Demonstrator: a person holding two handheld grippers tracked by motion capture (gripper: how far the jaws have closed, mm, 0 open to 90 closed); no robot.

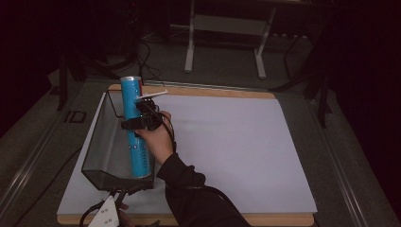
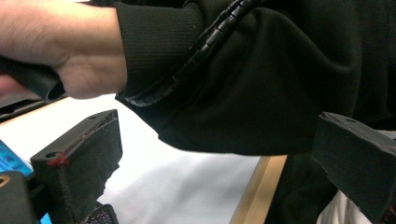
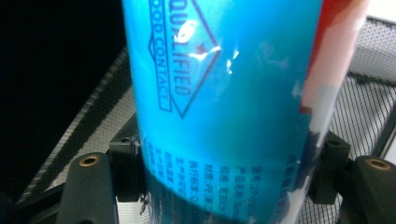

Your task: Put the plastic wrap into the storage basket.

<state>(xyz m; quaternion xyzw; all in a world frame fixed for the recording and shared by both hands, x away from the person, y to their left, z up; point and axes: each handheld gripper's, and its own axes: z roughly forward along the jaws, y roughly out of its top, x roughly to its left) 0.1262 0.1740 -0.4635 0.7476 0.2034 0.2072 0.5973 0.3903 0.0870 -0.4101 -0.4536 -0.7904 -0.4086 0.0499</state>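
While the tube is held upright in the left centre of the high view, its lower end is seen inside the mesh basket, near the basket's near right corner. It is a tall blue cylinder with a glossy wrapper and a red band at the top. The right gripper is clamped on the tube about halfway up, and the right hand is wrapped round the gripper's handle just to the right of it. In the right gripper view, the tube is pressed on both sides by the black jaws at the bottom of the frame, with the basket's mesh visible behind it. The left gripper is seen at the bottom edge of the high view, just below the basket. In the left gripper view its jaws stand wide apart with nothing gripped, and a dark sleeve crosses the upper frame above the white sheet.
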